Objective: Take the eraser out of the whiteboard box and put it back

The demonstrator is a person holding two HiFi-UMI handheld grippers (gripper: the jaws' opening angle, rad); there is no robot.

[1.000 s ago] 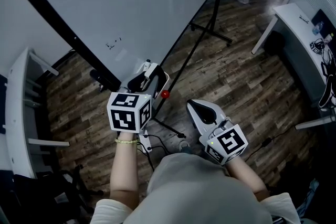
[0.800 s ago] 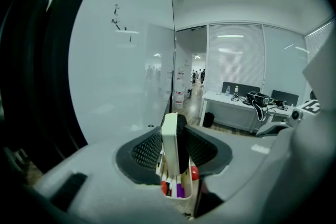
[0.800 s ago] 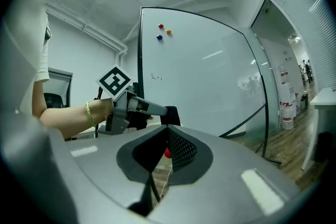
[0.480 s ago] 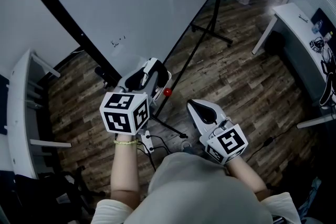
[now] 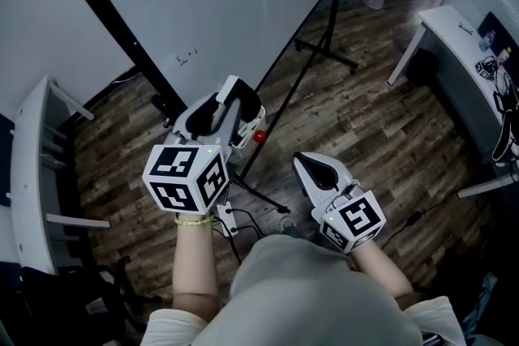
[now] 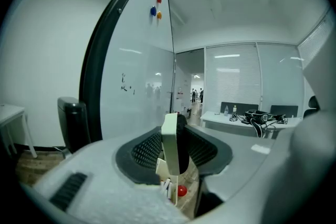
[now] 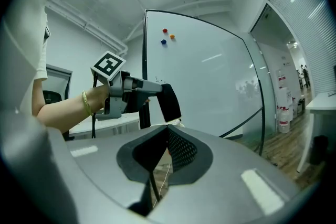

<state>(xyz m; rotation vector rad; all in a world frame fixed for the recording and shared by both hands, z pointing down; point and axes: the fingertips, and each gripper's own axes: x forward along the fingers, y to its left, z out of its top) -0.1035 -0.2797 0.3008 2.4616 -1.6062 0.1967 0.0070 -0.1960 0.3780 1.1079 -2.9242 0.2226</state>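
Your left gripper clamps eraser: slim upright block, cream plastic back, black felt face. Your right gripper: jaws together, nothing held.

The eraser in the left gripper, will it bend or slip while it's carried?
Probably stiff: the eraser stands as a straight slab in the left gripper, showing no bend. Likely light, being thin. Its pale face looks smooth, but the ribbed pads clamp both sides, so slipping seems unlikely.
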